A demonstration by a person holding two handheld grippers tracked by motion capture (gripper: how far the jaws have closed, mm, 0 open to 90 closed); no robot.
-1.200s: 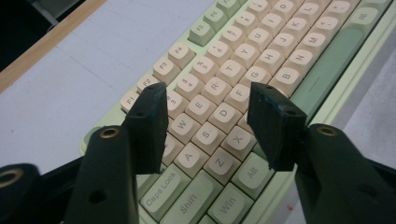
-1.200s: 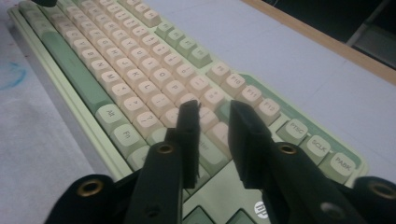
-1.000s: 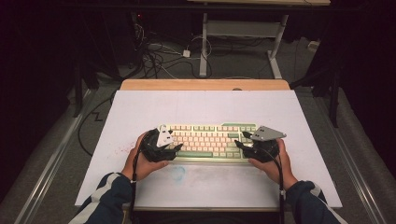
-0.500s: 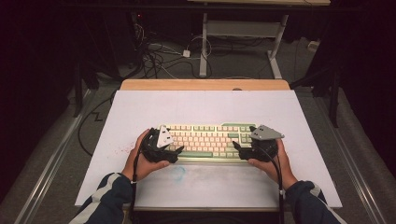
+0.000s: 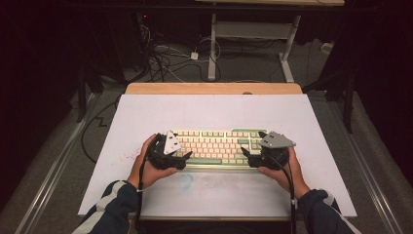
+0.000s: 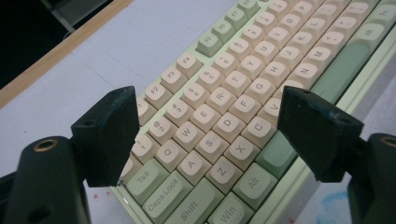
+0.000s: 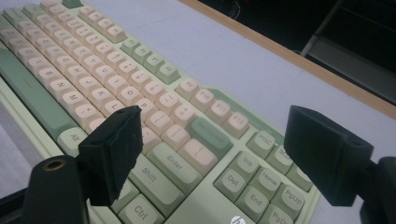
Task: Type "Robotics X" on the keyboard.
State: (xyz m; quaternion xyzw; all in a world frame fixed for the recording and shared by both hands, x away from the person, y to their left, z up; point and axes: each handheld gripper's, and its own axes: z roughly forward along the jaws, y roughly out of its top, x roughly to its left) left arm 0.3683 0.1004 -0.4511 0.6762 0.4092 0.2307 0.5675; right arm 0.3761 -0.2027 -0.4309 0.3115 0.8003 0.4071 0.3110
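Both tools are spread wide and gripping nothing, left tool (image 5: 184, 157) and right tool (image 5: 245, 155) at either end of the cream-and-green plastic keyboard (image 5: 214, 144) lying near-centre on the white worktop (image 5: 214, 109), so close evenly on both end edges, clear of the keycaps.

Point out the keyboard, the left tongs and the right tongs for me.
keyboard (image 5: 214, 146), high view, on its middle key rows.
left tongs (image 6: 205, 135), left gripper view, midway between the open jaws.
right tongs (image 7: 212, 149), right gripper view, midway between the open jaws.
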